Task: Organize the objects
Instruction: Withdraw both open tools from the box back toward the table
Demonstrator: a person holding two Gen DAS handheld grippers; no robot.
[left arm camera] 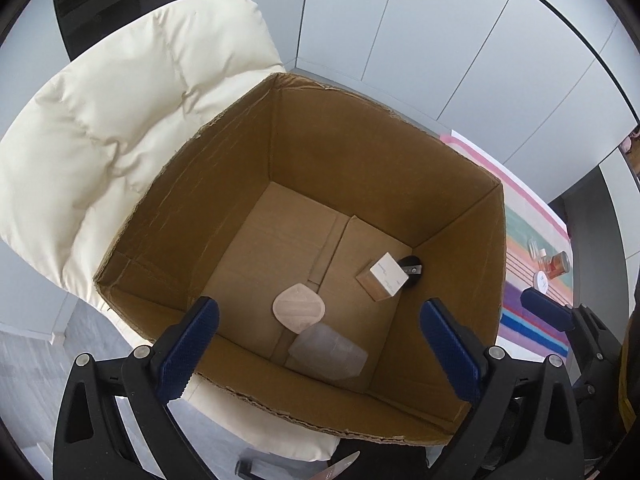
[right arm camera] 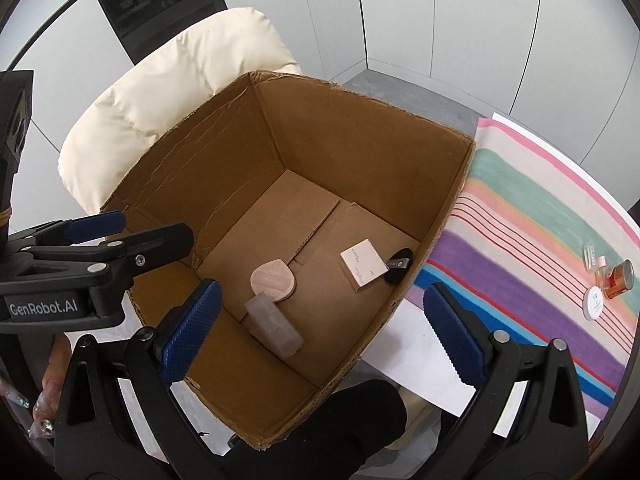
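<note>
While both tools, left tool [left arm camera: 320,344] and right tool [right arm camera: 320,332], were held apart and empty over cardboard box [left arm camera: 192,208], amber jar [right arm camera: 619,278] at frame right could be toppled by hasty reach.

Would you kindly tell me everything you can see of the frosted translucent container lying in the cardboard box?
The frosted translucent container looks like cloudy plastic, blocky with rounded edges and a seam across its body. It lies on its side on the floor of the cardboard box, near the front wall. One end meets or overlaps the edge of the beige rounded case. Nothing grips it; its contents cannot be made out.
</note>
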